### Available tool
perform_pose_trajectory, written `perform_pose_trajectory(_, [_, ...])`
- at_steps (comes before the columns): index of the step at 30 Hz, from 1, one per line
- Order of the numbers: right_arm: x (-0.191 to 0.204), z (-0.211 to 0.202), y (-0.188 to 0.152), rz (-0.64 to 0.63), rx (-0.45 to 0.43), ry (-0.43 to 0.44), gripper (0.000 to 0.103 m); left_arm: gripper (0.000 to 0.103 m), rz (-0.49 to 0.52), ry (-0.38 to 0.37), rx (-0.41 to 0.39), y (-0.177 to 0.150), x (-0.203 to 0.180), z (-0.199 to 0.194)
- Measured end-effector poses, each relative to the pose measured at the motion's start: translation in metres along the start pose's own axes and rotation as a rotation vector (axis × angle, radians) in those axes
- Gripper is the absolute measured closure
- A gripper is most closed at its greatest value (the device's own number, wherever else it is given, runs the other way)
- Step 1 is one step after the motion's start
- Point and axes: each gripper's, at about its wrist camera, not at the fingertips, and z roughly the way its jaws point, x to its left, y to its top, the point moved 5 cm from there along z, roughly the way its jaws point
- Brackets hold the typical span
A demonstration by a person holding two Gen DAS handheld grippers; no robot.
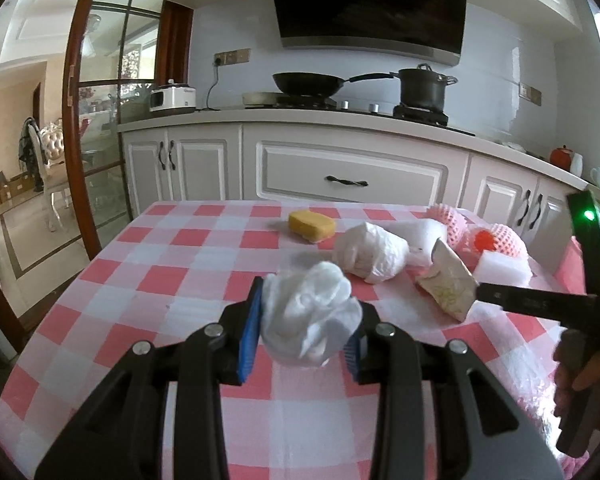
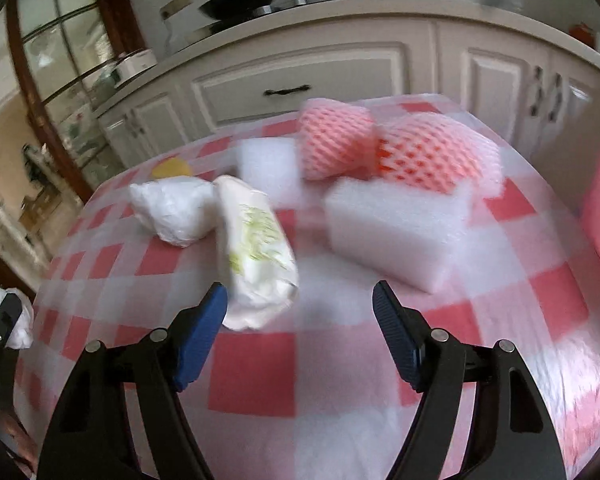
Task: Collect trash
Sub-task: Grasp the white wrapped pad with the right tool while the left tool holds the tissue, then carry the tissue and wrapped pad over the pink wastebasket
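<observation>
**Closing in on the crushed paper cup with the right tool while the left carries a wad**

Holding: left gripper point(image 1: 306, 334) is clamped on a crumpled white tissue wad point(image 1: 310, 316), blue pads pressing both sides, wad clear of the checked tablecloth point(image 1: 160, 280).

Right gripper point(image 2: 300, 312) stands apart, nothing between the pads. Its left pad sits just beside the near end of the crushed paper cup point(image 2: 256, 256), which lies on the cloth, long axis pointing away from the tool. The right-wrist view is blurred.

Other trash on the table: bagged white bundle point(image 2: 172, 210), white foam block point(image 2: 396, 228), two pink foam nets point(image 2: 380, 152), yellow sponge point(image 1: 312, 226).

Judgement, next move: shift the right tool left so the cup lies centred between the pads, then lower and squeeze across its narrow width. The cup looks light and already flattened, so a gentle squeeze should do. Risk: the left pad nudges the cup sideways instead of straddling it.

Keep the left clamp firm; tissue slips easily.
</observation>
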Motion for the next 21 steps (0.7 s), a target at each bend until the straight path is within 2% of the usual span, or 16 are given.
perform_pose_trajectory(8, [0.03, 0.023, 0.011, -0.108, 0.003, 0.025, 0.034, 0.068, 0.002, 0.001, 0.014, -0.004, -0.002, 0.005])
perform_pose_trajectory(10, [0.033, 0.034, 0.012, -0.122, 0.029, 0.03, 0.038, 0.069, 0.006, -0.007, 0.023, -0.006, -0.004, 0.007])
perform_pose_trajectory(12, [0.034, 0.042, 0.013, -0.122, 0.056, 0.042, 0.05, 0.07, 0.014, -0.018, 0.03, -0.007, -0.008, 0.008])
perform_pose_trajectory(14, [0.034, 0.044, 0.013, -0.124, 0.064, 0.043, 0.057, 0.07, 0.016, -0.033, 0.032, -0.008, -0.01, 0.008])
perform_pose_trajectory(21, [0.036, 0.014, 0.003, -0.165, 0.0, 0.05, 0.058, 0.071, 0.017, -0.056, 0.039, -0.008, -0.017, 0.01])
